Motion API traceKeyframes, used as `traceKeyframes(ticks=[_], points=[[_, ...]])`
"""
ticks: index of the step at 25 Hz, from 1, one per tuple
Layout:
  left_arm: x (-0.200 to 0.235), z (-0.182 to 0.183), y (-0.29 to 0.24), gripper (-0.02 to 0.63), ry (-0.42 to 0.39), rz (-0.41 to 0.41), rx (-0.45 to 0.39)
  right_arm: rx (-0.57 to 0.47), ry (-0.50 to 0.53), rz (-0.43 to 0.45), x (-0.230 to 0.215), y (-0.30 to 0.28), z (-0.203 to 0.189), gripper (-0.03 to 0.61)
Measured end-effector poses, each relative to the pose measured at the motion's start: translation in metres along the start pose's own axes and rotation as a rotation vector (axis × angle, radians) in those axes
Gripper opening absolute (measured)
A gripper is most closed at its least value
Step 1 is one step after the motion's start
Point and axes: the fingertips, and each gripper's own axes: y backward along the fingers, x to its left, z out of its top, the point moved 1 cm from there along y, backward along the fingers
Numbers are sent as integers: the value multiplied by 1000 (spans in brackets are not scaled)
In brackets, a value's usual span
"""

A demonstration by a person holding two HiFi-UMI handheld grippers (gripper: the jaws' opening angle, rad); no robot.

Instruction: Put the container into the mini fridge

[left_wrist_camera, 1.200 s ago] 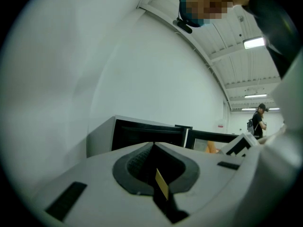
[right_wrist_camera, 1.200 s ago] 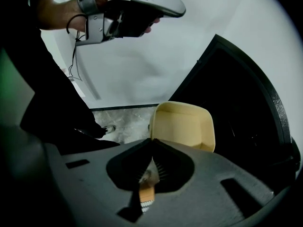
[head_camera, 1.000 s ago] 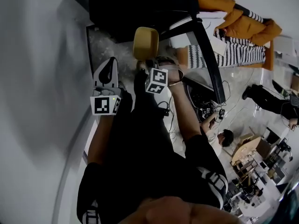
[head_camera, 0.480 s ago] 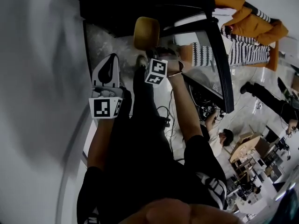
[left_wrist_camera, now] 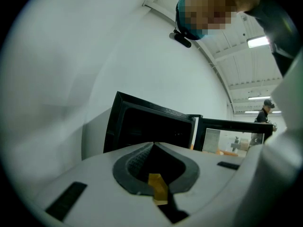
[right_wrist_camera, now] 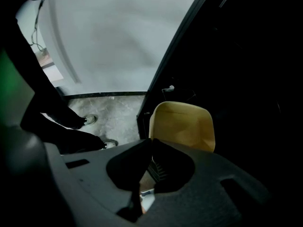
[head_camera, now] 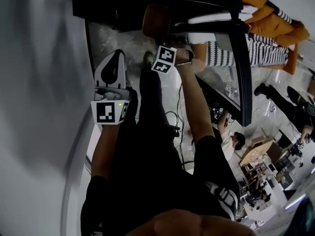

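Container (right_wrist_camera: pixel 182 124), yellow with rounded corners, held at the open front of the black fridge (left_wrist_camera: pixel 147 126), seen against its dark interior. The right tool (right_wrist_camera: pixel 151 142) is clamped on the container's near edge, with the container standing up beyond the jaw tips. Whether the container rests on a shelf cannot be told. In the head view the container (head_camera: pixel 156 19) overlaps the fridge's (head_camera: pixel 123 4) lower edge, with the right tool (head_camera: pixel 160 38) just below it and the glass door (head_camera: pixel 241 58) swung open to the right. The left tool (head_camera: pixel 117 58) is held apart, to the left and nearer the person. Its jaws are together with nothing between them, and the left tool (left_wrist_camera: pixel 152 144) points toward the fridge opening. Speckled floor (right_wrist_camera: pixel 109 112) lies before the fridge.
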Motion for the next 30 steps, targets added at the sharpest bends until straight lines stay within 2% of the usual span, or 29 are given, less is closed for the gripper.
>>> traceKeyframes(ticks=[7, 16, 30], points=[[3, -13, -8, 5, 16, 2, 5, 7, -64, -8, -20, -29, -5, 6], [9, -30, -11, 5, 37, 20, 20, 21, -39, -25, -30, -52, 0, 6], [12, -40, -27, 5, 46, 16, 34, 26, -82, -47, -59, -73, 3, 6]])
